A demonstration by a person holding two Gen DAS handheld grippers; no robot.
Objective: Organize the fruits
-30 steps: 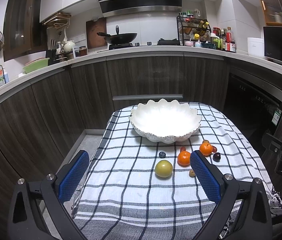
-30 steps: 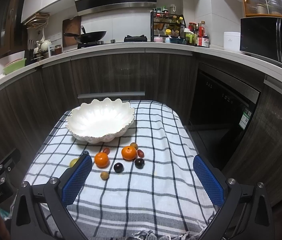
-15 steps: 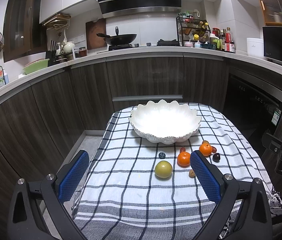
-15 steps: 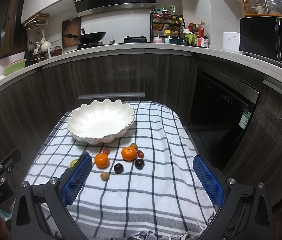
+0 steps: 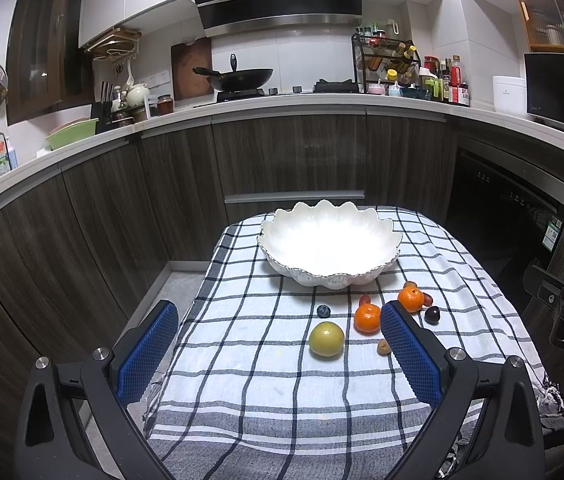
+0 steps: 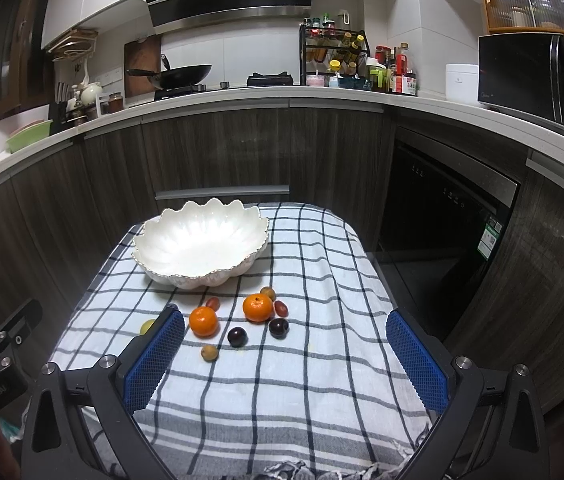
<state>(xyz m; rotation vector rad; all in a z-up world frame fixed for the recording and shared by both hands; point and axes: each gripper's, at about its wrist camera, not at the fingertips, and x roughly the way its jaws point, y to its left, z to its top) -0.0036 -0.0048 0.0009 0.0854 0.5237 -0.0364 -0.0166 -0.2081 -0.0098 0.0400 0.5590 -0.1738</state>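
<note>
On the checked cloth that covers the small table, a white scalloped bowl stands empty at the far end, and the fruit lies loose on the cloth just in front of it. Two oranges sit side by side, with two dark plums nearer the camera and a few small reddish and tan fruits around them. A yellow-green apple lies to the left of the group, with a blueberry just beyond it.

Both tools hang above the near edge of the table. The left gripper has its jaws spread wide and holds nothing; the right gripper is likewise spread wide and empty.

Nothing has gone into the bowl yet, so the job looks to be at its start. The oranges and the apple are probably firm and light enough to take across their widest part with a moderate squeeze, pads on opposite sides. All of it is round, so anything nudged off centre is likely to roll on the cloth. The plums probably bruise under a hard squeeze, and the blueberry is the most delicate and the hardest to catch between broad pads. The bowl looks like thin ceramic with a fine wavy rim, so fruit is better lowered in than dropped.
</note>
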